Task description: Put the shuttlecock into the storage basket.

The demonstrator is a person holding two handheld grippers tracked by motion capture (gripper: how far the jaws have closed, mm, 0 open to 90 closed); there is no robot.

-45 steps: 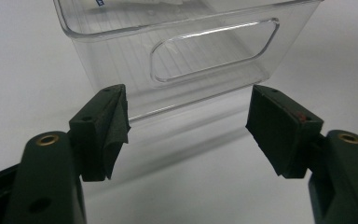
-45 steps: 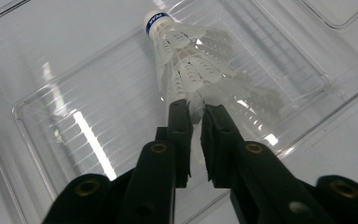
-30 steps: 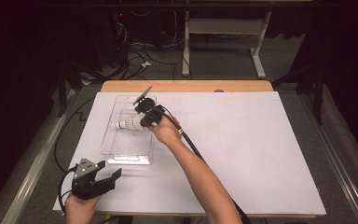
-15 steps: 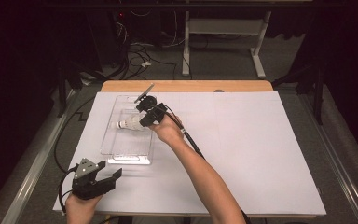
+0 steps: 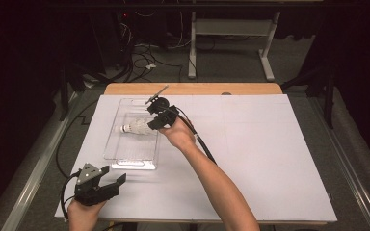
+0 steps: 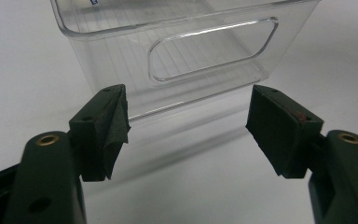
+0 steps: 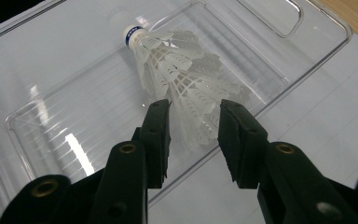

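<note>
While feathers blur: shuttlecock (image 7: 182,79) | right tongs (image 7: 193,135) astride | grip unclear

A lab-like recording room: a wooden table (image 5: 192,88) covered with white sheeting (image 5: 250,159), dark all around it, tangled cables (image 5: 139,55) on the grey floor beyond it, beside a white desk frame (image 5: 231,38).
</note>
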